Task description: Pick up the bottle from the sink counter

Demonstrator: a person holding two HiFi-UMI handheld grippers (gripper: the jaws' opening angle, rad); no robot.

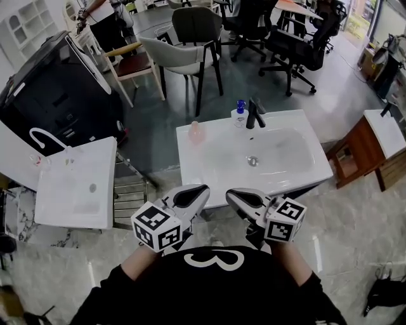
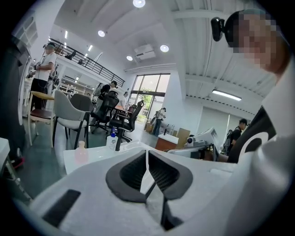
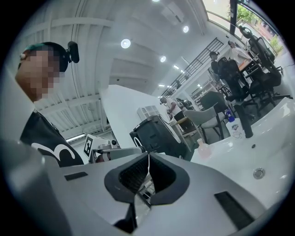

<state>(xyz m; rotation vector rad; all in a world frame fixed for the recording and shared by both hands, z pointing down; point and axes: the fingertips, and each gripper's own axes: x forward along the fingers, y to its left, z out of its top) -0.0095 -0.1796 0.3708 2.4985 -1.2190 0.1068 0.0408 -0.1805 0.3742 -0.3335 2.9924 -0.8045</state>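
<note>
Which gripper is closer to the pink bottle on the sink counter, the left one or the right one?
Left. The left gripper hangs at the near edge of the sink counter, almost straight before the pink bottle; the right gripper is off toward the basin.

You are in a big open-plan office. Swivel chairs [image 1: 298, 44] crowd a desk [image 1: 293, 7] at the back, and people [image 2: 46, 64] stand about. The left gripper view shows tall windows [image 2: 150, 94], ceiling lights [image 2: 164, 48] and a railed gallery [image 2: 87, 64]. A sink [image 1: 196, 162] and a second sink [image 1: 70, 197] stand free on the floor.
</note>
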